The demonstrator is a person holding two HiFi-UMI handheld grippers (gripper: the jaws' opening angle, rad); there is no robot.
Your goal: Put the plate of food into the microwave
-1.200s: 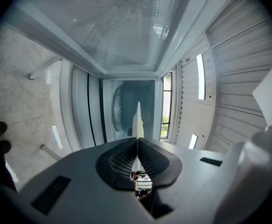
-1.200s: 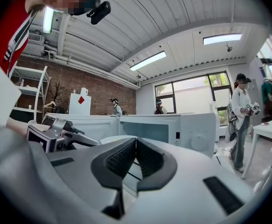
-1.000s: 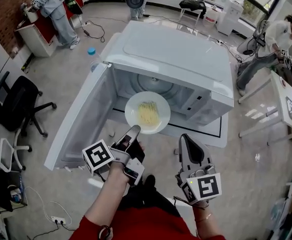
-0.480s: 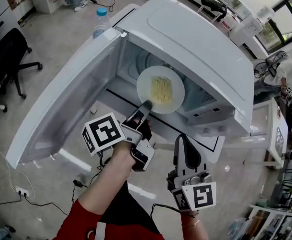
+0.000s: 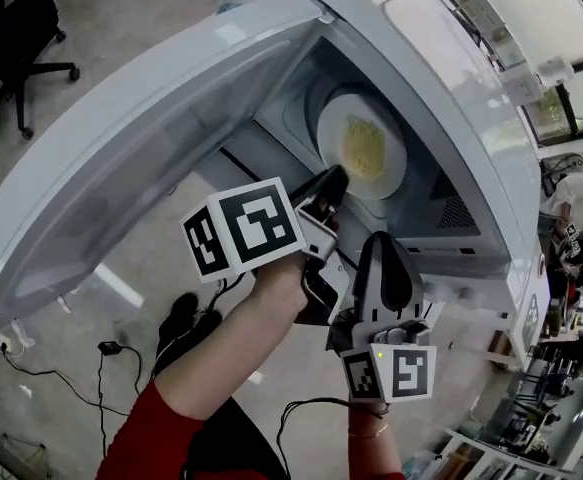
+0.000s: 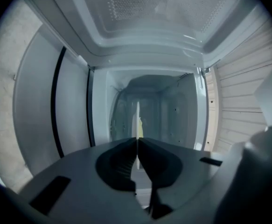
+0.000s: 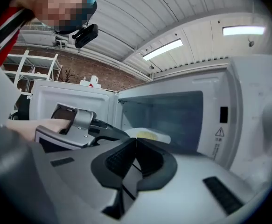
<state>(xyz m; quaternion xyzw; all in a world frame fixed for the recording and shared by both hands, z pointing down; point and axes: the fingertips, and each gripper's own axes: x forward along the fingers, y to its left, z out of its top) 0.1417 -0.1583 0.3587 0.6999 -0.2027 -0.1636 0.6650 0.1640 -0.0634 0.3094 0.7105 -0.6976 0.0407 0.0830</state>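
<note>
The microwave (image 5: 441, 58) is filling far more of the head view than it did a second ago, its body sweeping from 12 to 4 o'clock. Its door (image 5: 121, 168) is hanging wide open across 8 to 11 o'clock. The person seems to be leaning in as the load goes forward.

The plate (image 5: 333, 138) is the thing that is really moving. A second ago it was hovering at the mouth of the opening. Now it is sitting well inside the cavity, at about 1 o'clock from the middle of the head view. The food (image 5: 364, 148), a pale yellow heap, is still lying in its centre. Whether the plate is already touching the cavity floor I cannot tell.

The left gripper (image 5: 333, 176) is reaching in at 7 o'clock of the plate and is keeping its jaws nipped narrowly on the near rim. In the left gripper view the plate (image 6: 137, 118) is showing edge-on as a thin pale line running out of the pinched tips of the left gripper (image 6: 136, 141), with the cavity walls all round.

The right gripper (image 5: 383, 240) is hanging back at 5 o'clock of the left one, outside the opening. In its own view the right gripper (image 7: 135, 141) is showing its jaws pressed together on nothing, while the plate (image 7: 147, 134) is sitting beyond them at 12 o'clock.

By my judgement the carrying is nearly over, and what is remaining is lowering, letting go and drawing back.
</note>
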